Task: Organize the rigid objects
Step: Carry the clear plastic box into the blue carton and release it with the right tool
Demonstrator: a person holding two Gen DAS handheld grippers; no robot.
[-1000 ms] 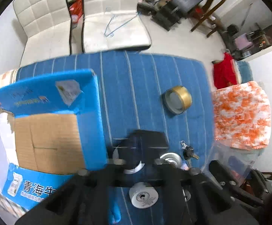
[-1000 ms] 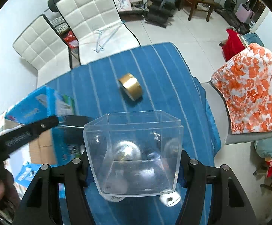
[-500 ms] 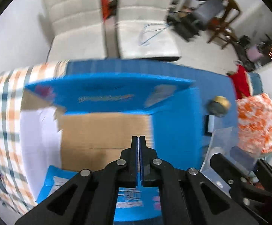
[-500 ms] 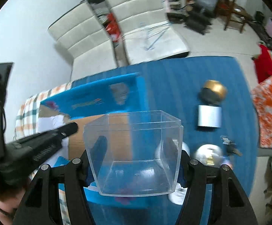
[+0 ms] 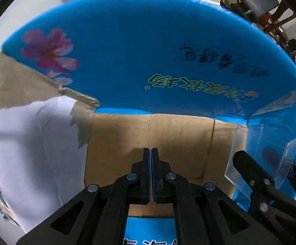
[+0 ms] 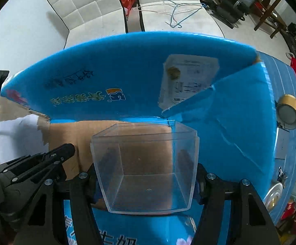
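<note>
From where I sit, the biggest change is that the blue cardboard box (image 6: 139, 75) now fills both views; a second ago I was looking across the striped table (image 6: 286, 77) at loose items, and both tools have since swung over the box's open top, so its brown floor (image 5: 148, 143) lies right below me. A white sheet (image 5: 31, 143) lies over the floor's left part. The clear plastic container (image 6: 145, 167) comes next: my right hand-held gripper (image 6: 145, 181) squeezes it from both sides, upright and empty, hanging over the box opening close to the right-hand flap (image 6: 225, 126), and it has travelled with the tool from above the table to here. I judge this to be the lowering stage, with the container about to be set on the cardboard floor, though I cannot tell how far above it sits. My left hand-held gripper (image 5: 151, 175) is closed on nothing, fingers pressed together, pointing into the box just left of the container. Still out on the table at the right edge are a gold-rimmed round tin (image 6: 288, 111), a silver disc (image 6: 273, 194) and a small bunch of keys (image 6: 281, 176), so more trips remain.
</note>
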